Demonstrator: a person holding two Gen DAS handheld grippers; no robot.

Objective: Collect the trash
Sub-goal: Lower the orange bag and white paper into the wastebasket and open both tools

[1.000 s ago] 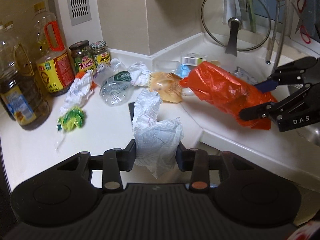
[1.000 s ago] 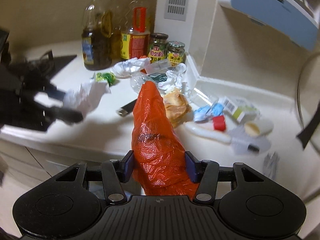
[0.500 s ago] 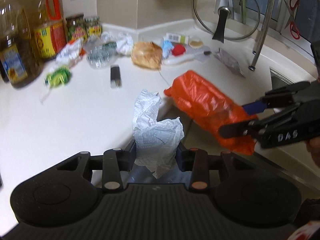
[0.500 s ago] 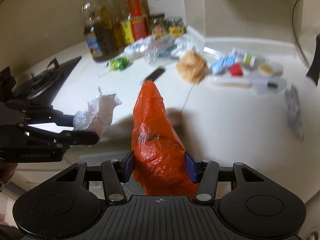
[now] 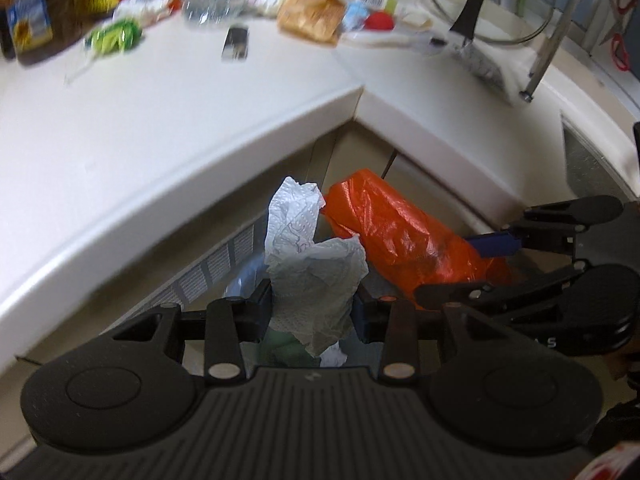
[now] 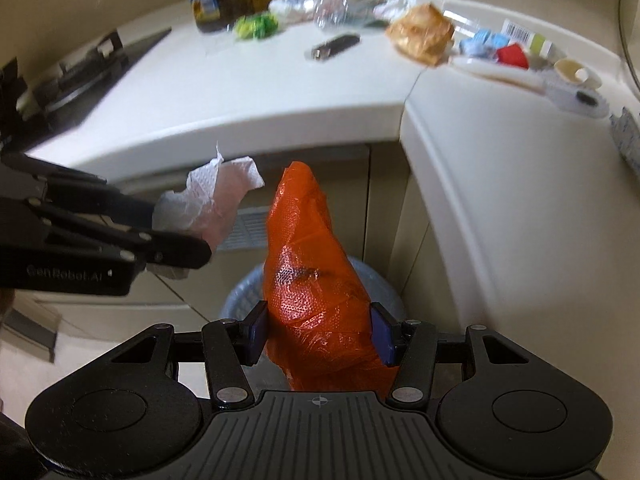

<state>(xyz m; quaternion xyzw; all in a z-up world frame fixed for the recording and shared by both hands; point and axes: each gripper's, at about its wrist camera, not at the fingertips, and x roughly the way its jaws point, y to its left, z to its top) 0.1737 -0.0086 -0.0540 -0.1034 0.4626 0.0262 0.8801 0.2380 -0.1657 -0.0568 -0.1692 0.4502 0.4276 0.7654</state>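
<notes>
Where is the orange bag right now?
The orange bag is pinched in the right gripper, held off the counter and above the trash bin on the floor, right beside the white paper towel in the left gripper.

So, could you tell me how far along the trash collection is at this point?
Under way. Done: the bin below the counter holds some scraps already. In hand: the left gripper clamps a crumpled paper towel and the right gripper an orange plastic bag, both above the bin, not yet released. Left: a green wrapper, brown bag, red cap and more litter on the counter.
</notes>
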